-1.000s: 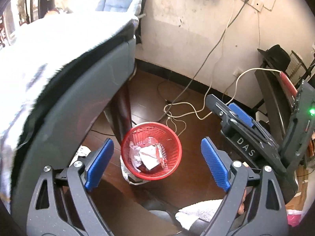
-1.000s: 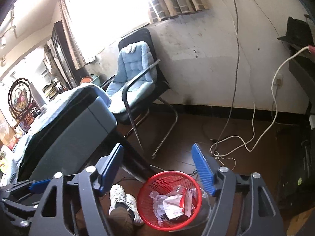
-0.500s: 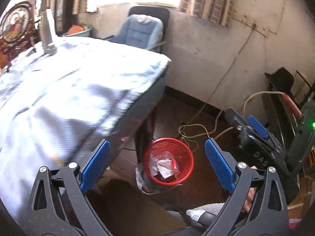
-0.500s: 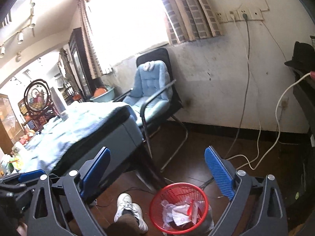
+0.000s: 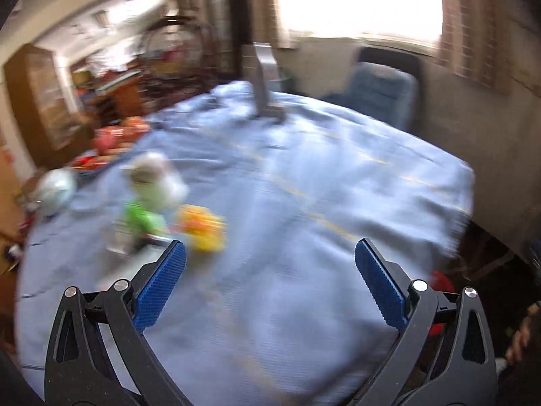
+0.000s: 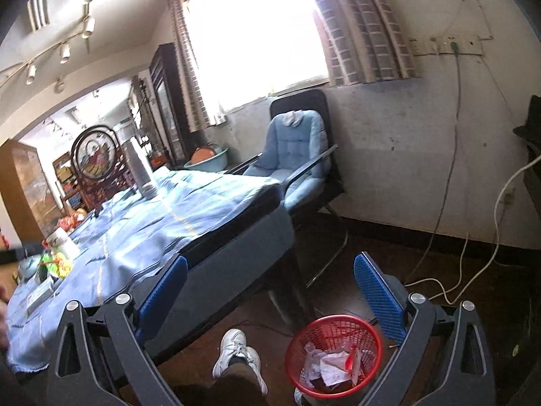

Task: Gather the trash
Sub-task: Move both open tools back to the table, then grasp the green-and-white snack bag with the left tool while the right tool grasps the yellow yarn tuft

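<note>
trash (image 5: 203,231), a blurred green and yellow-orange wrapper pile, lies on the left of the blue-clothed bench (image 5: 304,203), just beyond the left gripper (image 5: 268,282), whose jaws are opening with nothing between them. right of the bench, on the floor, the red basket (image 6: 333,355) holds crumpled paper near a white shoe (image 6: 236,352). the right gripper (image 6: 270,296) hangs over it, jaws opening, empty.

No text can be read in either view. The left wrist view is blurred — the green and yellow wrappers (image 5: 169,220) on the blue cloth (image 5: 304,203) show colour only. In the right wrist view the papers in the red basket (image 6: 334,352) carry no legible print.
</note>
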`<action>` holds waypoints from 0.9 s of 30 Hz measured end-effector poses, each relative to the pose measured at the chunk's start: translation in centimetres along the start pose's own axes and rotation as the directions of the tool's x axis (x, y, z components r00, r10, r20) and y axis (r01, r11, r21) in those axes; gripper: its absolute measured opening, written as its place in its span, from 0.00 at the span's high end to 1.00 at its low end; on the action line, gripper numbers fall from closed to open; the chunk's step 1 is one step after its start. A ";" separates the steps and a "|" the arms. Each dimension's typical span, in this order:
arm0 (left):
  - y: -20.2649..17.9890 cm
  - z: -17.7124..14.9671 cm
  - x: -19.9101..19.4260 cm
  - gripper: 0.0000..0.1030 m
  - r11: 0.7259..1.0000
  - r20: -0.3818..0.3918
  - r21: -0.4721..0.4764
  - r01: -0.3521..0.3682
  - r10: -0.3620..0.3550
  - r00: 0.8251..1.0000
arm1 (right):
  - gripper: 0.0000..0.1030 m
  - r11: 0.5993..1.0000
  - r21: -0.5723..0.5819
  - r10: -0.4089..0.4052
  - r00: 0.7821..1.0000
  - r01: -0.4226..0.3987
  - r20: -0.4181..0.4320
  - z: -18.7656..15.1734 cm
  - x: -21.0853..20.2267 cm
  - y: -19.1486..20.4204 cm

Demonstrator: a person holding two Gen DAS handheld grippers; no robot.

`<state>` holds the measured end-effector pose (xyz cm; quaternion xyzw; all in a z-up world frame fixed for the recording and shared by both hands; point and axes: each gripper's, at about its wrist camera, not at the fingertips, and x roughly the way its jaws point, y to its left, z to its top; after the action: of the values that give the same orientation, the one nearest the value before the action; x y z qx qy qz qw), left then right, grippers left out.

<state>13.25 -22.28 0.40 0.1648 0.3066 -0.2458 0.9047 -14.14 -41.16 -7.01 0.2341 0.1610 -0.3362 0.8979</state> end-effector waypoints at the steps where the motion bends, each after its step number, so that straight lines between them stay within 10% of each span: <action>1: 2.0 0.6 0.3 0.07 0.999 -0.007 -0.022 -0.040 0.040 0.999 | 0.06 1.000 -0.008 0.004 1.000 -0.005 -0.006 0.0 0.1 0.4; 9: 15.0 3.0 6.5 0.06 0.965 -0.173 -0.246 -0.095 0.052 0.984 | 0.06 0.993 -0.090 0.069 0.995 -0.074 -0.067 0.0 1.5 5.0; 17: 17.9 0.7 12.7 0.06 0.961 -0.344 -0.263 -0.084 -0.012 0.939 | 0.06 0.955 -0.215 0.187 0.977 -0.204 -0.099 1.2 1.5 12.4; 27: 22.1 -2.0 11.4 0.25 0.929 -0.266 -0.365 0.055 -0.161 0.950 | 0.06 0.812 -0.215 0.466 0.824 -0.543 -0.323 2.5 4.6 24.8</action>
<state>32.26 -7.04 -5.06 0.0166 0.4845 -0.2098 0.8491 6.35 -28.40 0.80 0.1721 0.2550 -0.0224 0.9512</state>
